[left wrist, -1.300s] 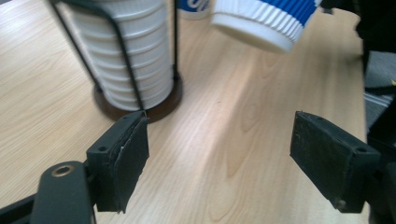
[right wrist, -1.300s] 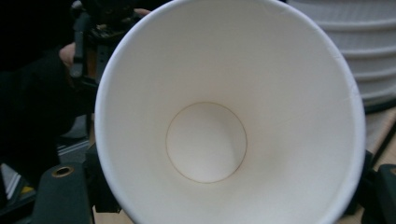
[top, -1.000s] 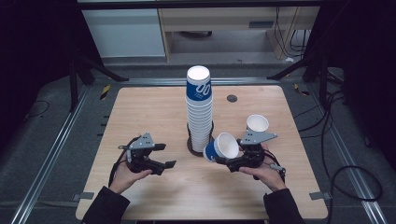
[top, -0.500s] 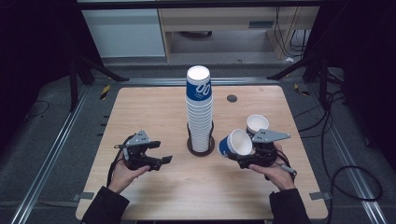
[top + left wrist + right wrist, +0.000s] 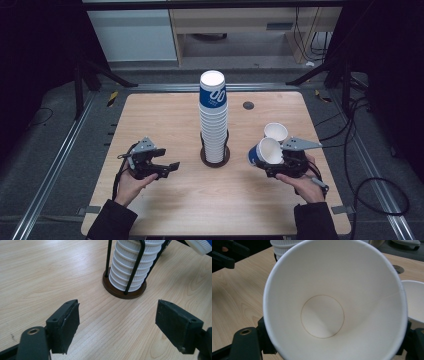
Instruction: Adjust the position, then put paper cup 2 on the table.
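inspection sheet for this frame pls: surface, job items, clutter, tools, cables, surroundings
Surface: light wooden table, with a dark round grommet near the far edge.
Job's things: tall cup stack upside down in a wire holder on a brown base; held cup lying sideways, blue outside, white inside; a loose white cup standing behind it.
Clutter: nothing seen.
Tools: left tool open, empty, low over bare table left of the stack; right tool shut on the held cup.
Cables: one cable at the left tool; black floor cable to the right.
Surroundings: dark floor, metal rails, pale cabinet behind.
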Demonstrator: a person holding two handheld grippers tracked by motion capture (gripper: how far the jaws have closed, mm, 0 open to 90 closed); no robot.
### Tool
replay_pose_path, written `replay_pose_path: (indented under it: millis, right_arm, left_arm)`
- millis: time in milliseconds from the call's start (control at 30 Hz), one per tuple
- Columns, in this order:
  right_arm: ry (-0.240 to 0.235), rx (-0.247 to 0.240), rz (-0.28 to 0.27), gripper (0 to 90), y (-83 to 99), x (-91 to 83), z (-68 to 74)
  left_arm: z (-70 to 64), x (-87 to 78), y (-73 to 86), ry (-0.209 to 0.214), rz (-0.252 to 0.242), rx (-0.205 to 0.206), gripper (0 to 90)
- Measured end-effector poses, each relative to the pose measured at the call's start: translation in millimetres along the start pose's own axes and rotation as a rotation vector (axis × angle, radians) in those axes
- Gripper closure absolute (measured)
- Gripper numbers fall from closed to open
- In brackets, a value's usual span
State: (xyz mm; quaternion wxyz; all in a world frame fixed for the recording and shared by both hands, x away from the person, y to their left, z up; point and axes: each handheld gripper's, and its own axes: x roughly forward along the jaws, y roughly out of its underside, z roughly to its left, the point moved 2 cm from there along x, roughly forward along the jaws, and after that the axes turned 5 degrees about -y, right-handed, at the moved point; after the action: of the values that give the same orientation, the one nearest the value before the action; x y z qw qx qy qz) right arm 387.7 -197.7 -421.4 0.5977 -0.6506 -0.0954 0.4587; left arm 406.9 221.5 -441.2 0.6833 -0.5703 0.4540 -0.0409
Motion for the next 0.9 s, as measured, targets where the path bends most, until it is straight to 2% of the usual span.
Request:
replay_pose_path:
  millis: [133, 333, 767, 900]
  right_arm:
    - [0.028, 0.003, 0.014, 21.2, 1.4, -5.7, -1.3]
    - [0.055, 0.030, 0.042, 21.3, 6.6, -11.8, -5.8]
    - [0.117, 0.059, 0.128, 21.3, 22.2, -18.9, -17.0]
    - [0.158, 0.071, 0.147, 21.3, 24.6, -21.3, -23.7]
  left_arm:
    - [0.0, 0.1, 0.1, 0.002, 0.002, -0.001, 19.0]
    - [2.7, -2.3, 0.3, -0.016, -0.002, -0.009, 19.0]
    - [5.6, -3.6, -1.3, -0.037, 0.007, -0.014, 18.6]
    - [8.8, -5.1, -0.6, -0.046, 0.003, -0.024, 18.7]
